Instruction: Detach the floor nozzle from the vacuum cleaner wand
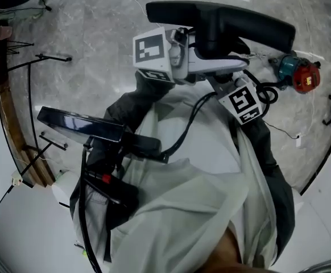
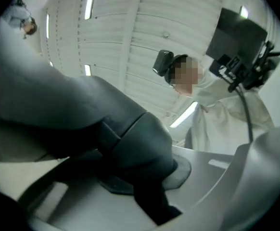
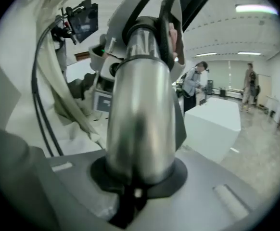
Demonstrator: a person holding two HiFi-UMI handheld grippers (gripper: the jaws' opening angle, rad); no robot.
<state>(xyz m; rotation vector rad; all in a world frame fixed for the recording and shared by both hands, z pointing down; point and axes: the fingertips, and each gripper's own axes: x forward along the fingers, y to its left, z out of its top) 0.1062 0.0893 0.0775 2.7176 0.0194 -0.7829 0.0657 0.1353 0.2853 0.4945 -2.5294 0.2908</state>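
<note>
Right gripper (image 3: 140, 174): part-closed, clamped across the silver wand (image 3: 140, 105); likely there to anchor the tube against a pull.
Left gripper (image 2: 145, 177): part-closed as well, pressed onto the dark neck (image 2: 130, 134) of the nozzle; probably set close to the joint for a tug or twist.
Nozzle (image 1: 222, 21): black head held up off the floor (image 1: 86, 38) on the far side, beyond both marker cubes; apparently not yet off, judging by the dark collar seated on the tube.
Spacing: grips close together either side of the joint, so little leverage lost.
Surroundings: teal and red tool (image 1: 296, 75) far right on the floor, well apart.
</note>
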